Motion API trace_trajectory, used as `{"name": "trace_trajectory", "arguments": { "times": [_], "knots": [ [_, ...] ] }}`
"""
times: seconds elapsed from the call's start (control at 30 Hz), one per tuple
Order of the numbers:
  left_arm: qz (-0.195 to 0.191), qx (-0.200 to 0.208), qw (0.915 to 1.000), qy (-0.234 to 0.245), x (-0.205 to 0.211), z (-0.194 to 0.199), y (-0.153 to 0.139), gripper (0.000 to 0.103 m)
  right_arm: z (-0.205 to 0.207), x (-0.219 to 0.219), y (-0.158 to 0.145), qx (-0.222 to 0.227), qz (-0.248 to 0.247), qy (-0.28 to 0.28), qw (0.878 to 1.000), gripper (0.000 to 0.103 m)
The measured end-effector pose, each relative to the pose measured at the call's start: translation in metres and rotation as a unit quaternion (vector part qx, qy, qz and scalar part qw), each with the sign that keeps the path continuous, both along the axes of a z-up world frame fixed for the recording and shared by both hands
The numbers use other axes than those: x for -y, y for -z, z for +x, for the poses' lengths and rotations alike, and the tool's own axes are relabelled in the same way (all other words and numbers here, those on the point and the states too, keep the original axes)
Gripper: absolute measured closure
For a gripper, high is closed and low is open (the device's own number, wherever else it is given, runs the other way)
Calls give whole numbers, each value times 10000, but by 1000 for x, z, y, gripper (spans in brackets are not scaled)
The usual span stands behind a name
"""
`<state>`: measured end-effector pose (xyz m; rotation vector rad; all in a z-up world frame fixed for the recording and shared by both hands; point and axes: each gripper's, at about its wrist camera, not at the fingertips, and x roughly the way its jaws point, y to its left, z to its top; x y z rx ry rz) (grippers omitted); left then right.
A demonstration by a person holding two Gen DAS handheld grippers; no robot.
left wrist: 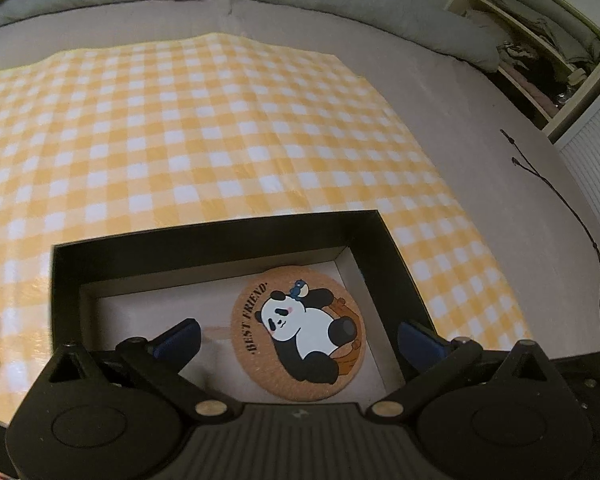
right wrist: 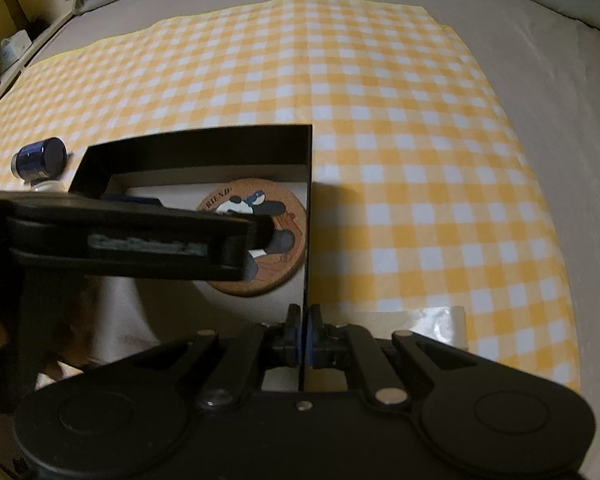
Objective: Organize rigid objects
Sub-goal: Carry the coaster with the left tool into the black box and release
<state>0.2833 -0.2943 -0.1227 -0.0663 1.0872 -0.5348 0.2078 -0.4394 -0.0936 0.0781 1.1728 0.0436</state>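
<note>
1. Cork coaster [left wrist: 299,334] with a panda lies flat inside the black box [left wrist: 216,236], toward its right wall.
2. Left gripper [left wrist: 299,338] is wide open above the coaster, holding nothing.
3. Right gripper [right wrist: 303,334] pinches the box's right wall.

Dim warm light, fisheye-warped, blurred edges

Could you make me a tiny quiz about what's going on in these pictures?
1. True or false: the coaster lies inside the box.
2. What is the right tool clamped on? A) the bottle B) the box wall C) the cloth
3. Fill in: the left tool stands wide ____ above the coaster.

Key: 1 true; 2 B; 3 open.
</note>
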Motion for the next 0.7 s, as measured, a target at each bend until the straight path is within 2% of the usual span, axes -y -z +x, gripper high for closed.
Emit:
{"name": "trace_trajectory", "arguments": {
  "times": [0.23,0.5,0.7],
  "knots": [
    [-59,160,9998,99,-18,-16,-24,0,-2,-8,0,-18,-178,-20,9998,100],
    [-88,540,9980,326,-38,-40,-52,0,-9,11,-4,-50,255,354,9990,100],
    [-80,731,9964,410,-58,-57,-68,0,-15,4,-6,-53,43,229,9997,100]
  ]
}}
